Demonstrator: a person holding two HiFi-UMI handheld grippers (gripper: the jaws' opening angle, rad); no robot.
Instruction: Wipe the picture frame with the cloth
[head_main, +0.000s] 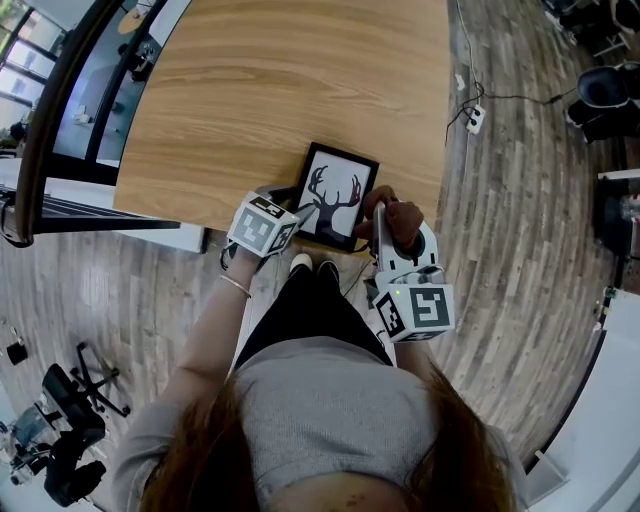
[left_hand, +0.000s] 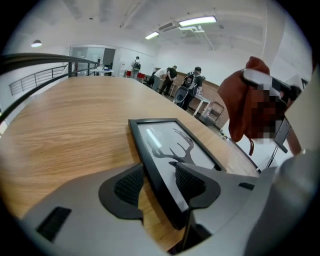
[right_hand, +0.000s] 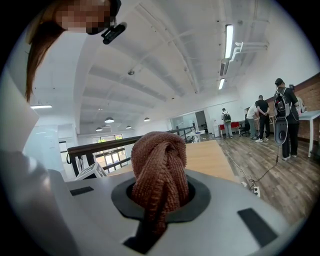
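Note:
A black picture frame (head_main: 338, 195) with a deer-antler print lies flat on the wooden table (head_main: 280, 90), close to its front edge. My left gripper (head_main: 305, 215) reaches it from the lower left. In the left gripper view its jaws (left_hand: 159, 182) straddle the near left rail of the frame (left_hand: 170, 150). One pad is over the glass and the other is outside the rail, with a strip of wood showing beside it. My right gripper (head_main: 388, 212) is shut on a bunched brown cloth (head_main: 398, 215), held at the frame's right edge. The cloth (right_hand: 161, 165) fills the jaws (right_hand: 160, 192).
The table's front edge runs just below the frame, with the person's shoes (head_main: 312, 265) under it. A power strip (head_main: 475, 118) and cable lie on the floor to the right. Office chairs (head_main: 70, 400) stand at lower left. People (left_hand: 190, 87) stand far beyond the table.

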